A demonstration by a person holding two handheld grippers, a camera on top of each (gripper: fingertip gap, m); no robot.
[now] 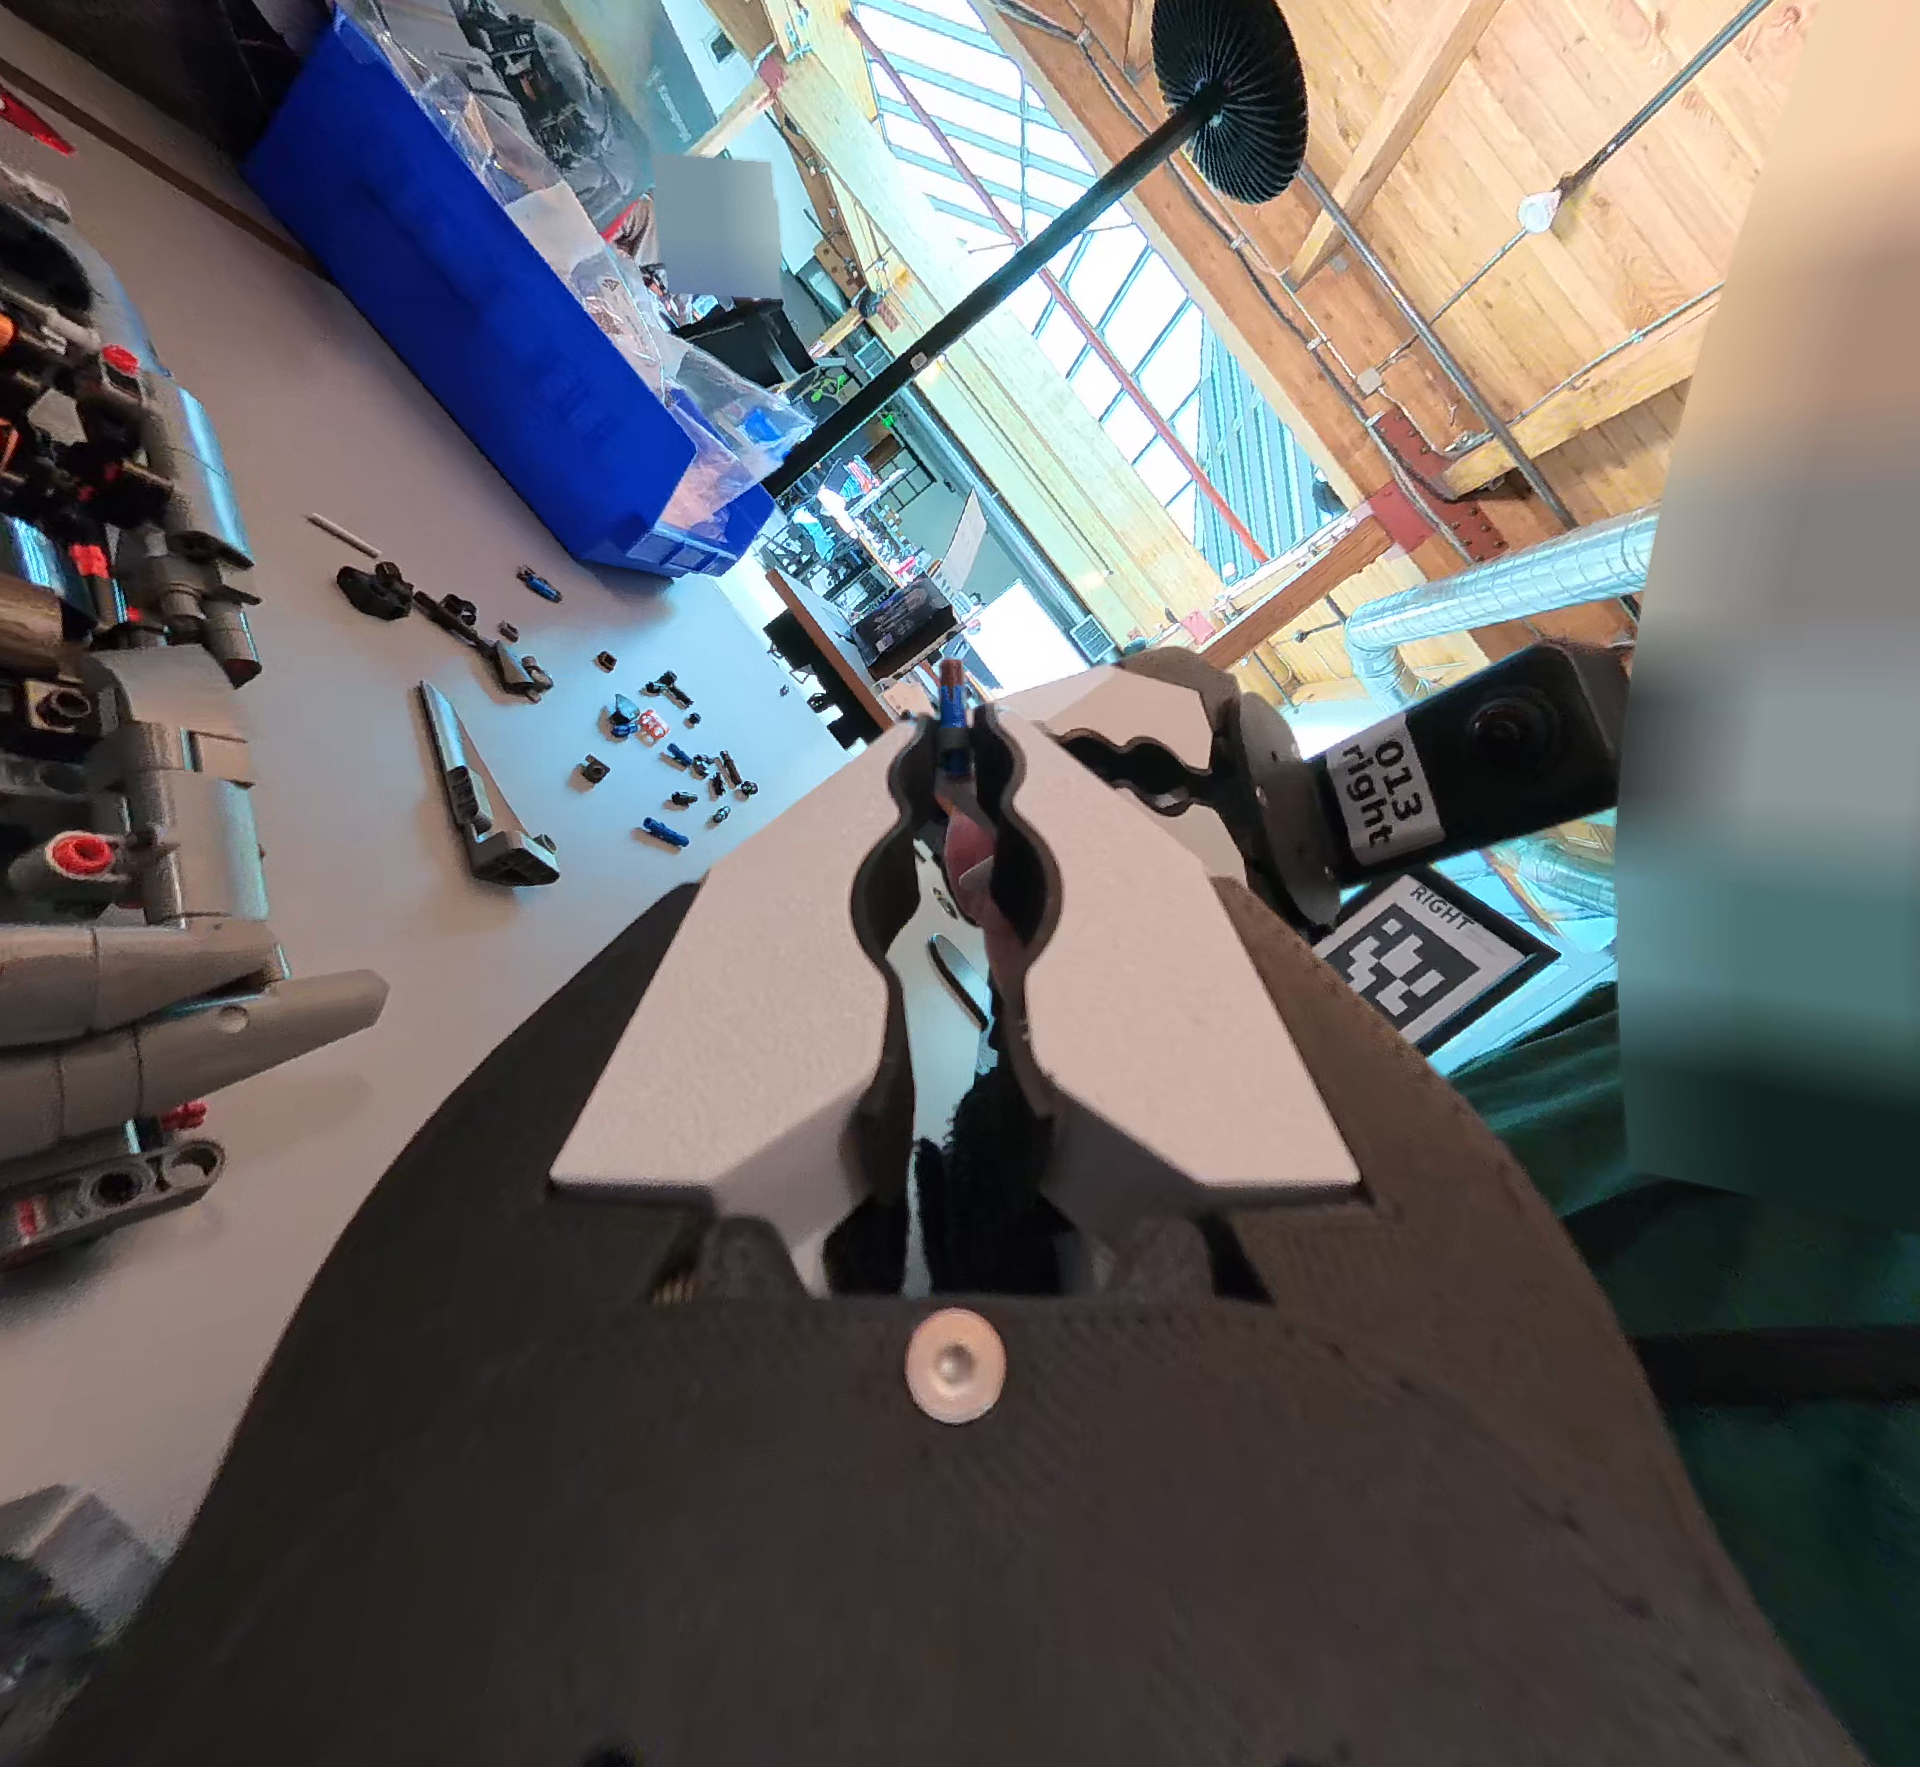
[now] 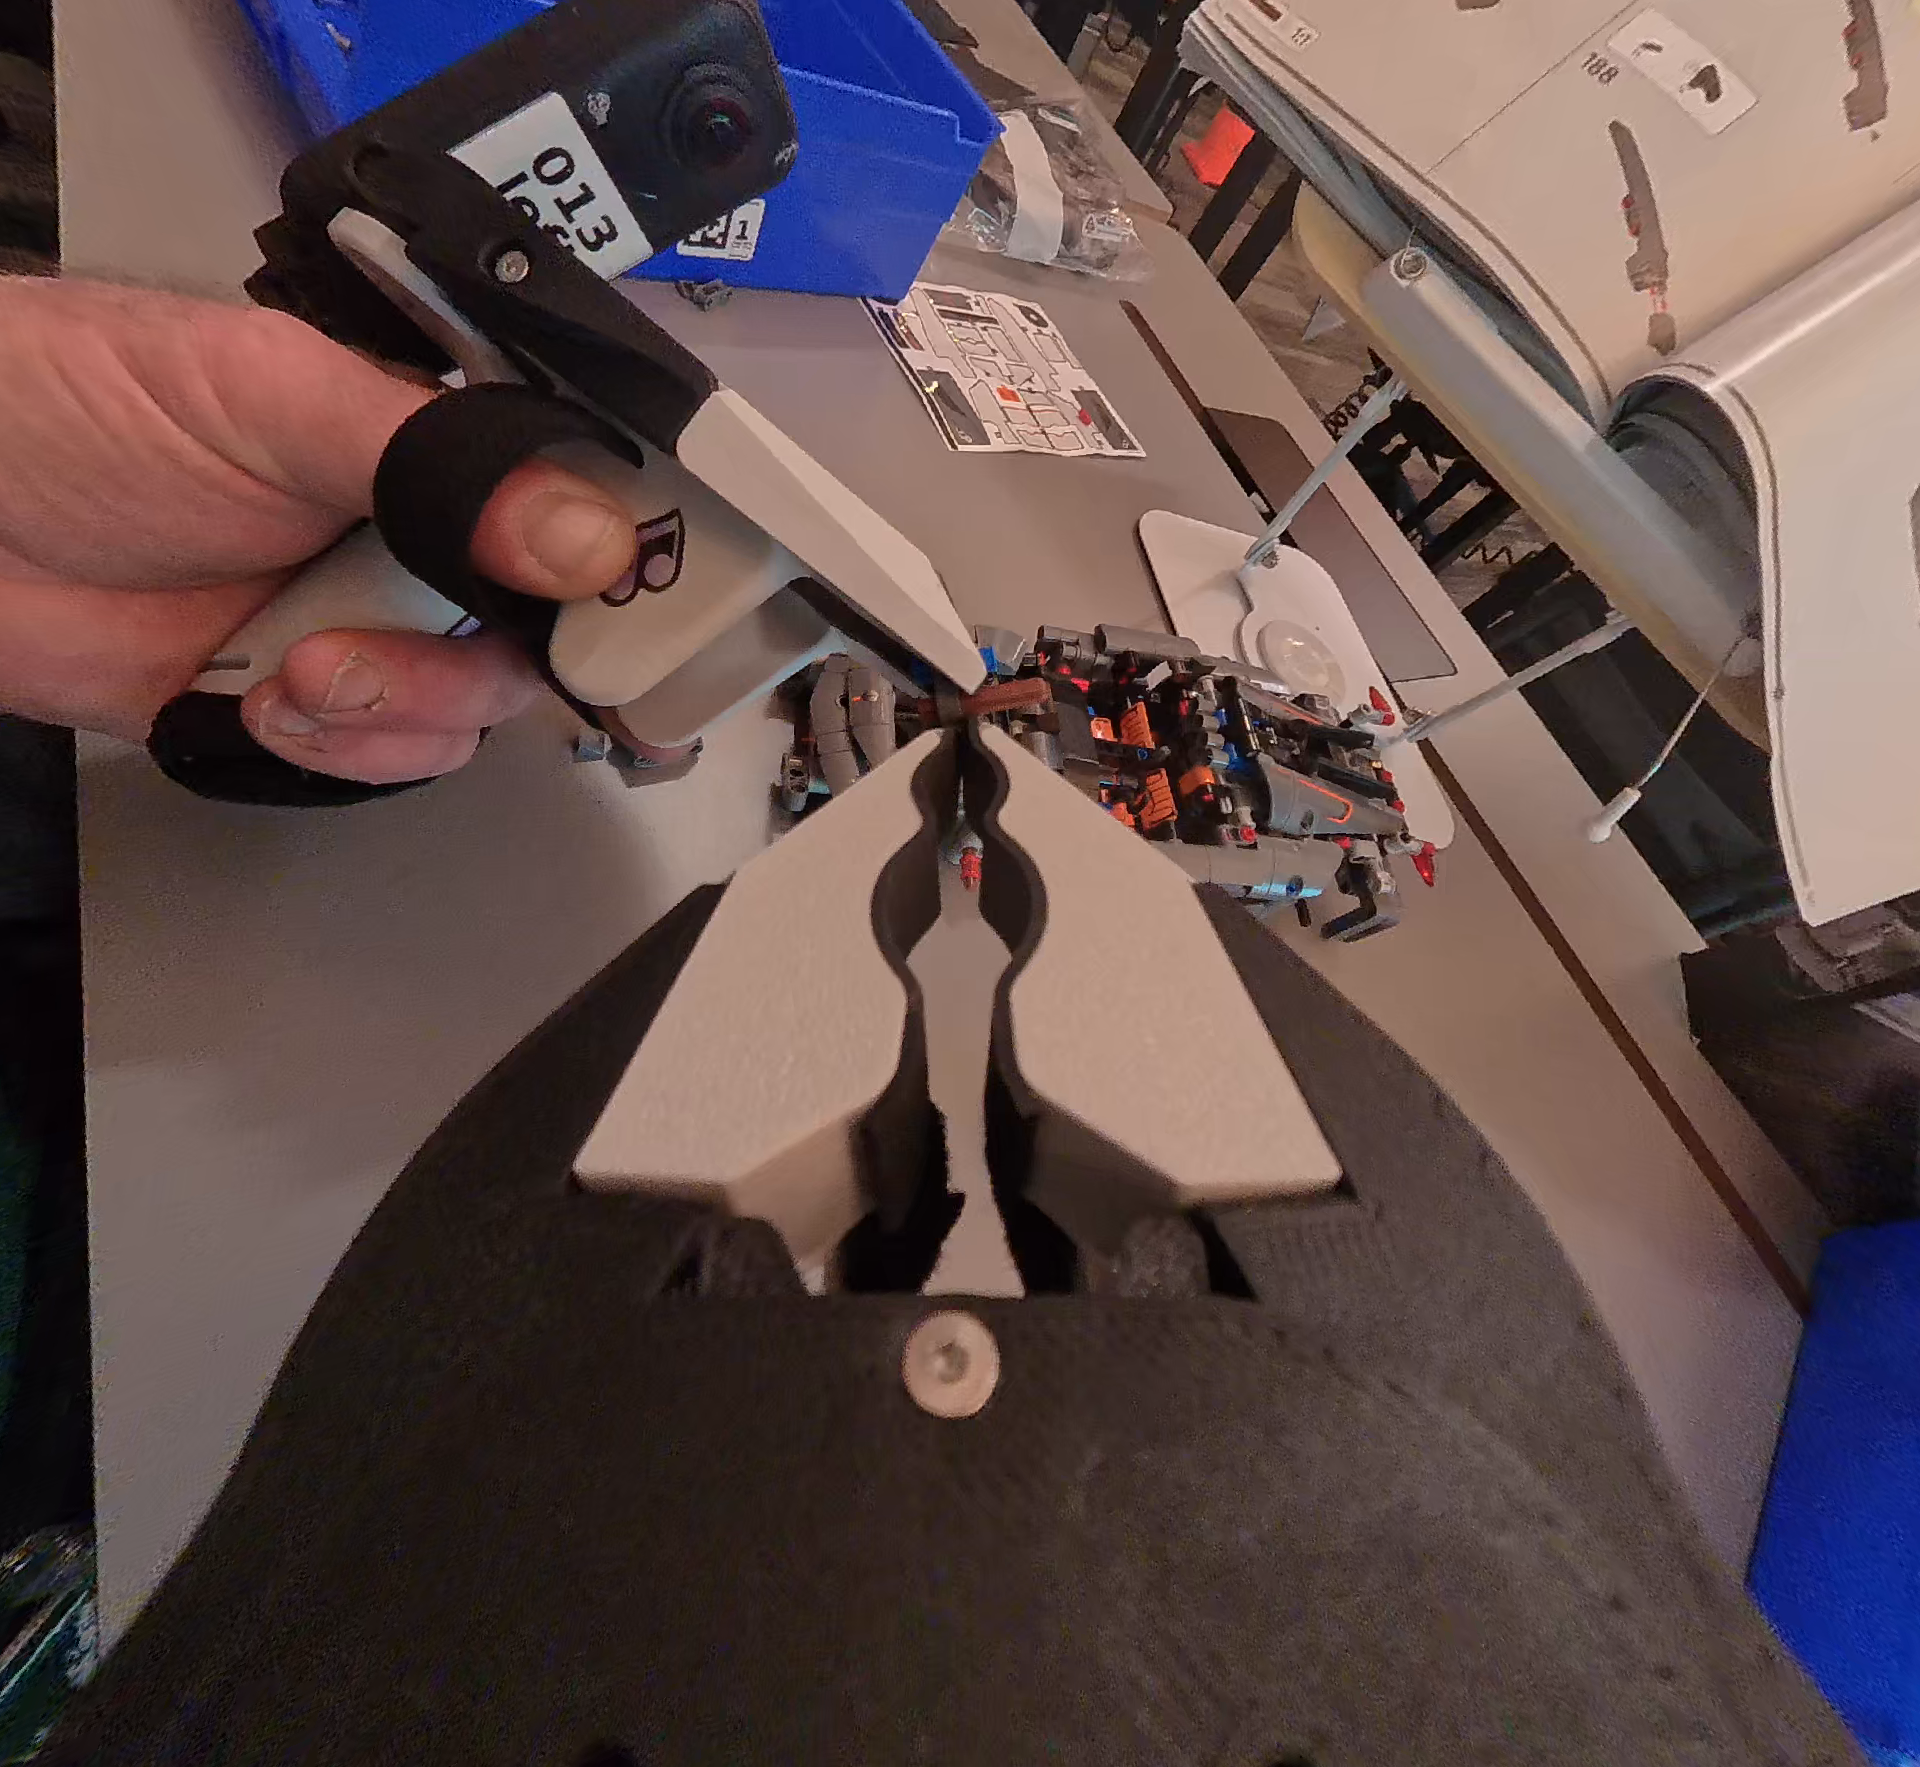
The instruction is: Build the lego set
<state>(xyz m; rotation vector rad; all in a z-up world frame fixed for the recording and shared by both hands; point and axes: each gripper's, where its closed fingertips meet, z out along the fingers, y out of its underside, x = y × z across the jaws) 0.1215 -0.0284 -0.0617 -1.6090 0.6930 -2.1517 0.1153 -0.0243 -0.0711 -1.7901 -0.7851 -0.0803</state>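
My left gripper (image 1: 951, 730) is raised off the table and shut on a small blue pin (image 1: 952, 749) whose brown axle end (image 1: 949, 678) sticks out past the tips. In the right wrist view the left gripper (image 2: 961, 673) comes in from the upper left, held by a hand (image 2: 156, 491), and the brown axle (image 2: 1018, 699) points right, with a dark ring (image 2: 948, 705) on it. My right gripper (image 2: 956, 743) is shut, its tips just under that ring; I cannot tell whether they pinch it. The partly built grey, black and orange model (image 2: 1247, 761) lies on the table behind, and it also shows in the left wrist view (image 1: 125, 678).
A blue bin (image 1: 468, 315) with plastic bags stands at the back of the grey table (image 1: 364, 429). Loose small parts (image 1: 675, 761) and a long grey piece (image 1: 478, 792) lie near it. A sticker sheet (image 2: 1003, 372) and an open instruction booklet (image 2: 1662, 107) on a white stand (image 2: 1288, 605) are to the right.
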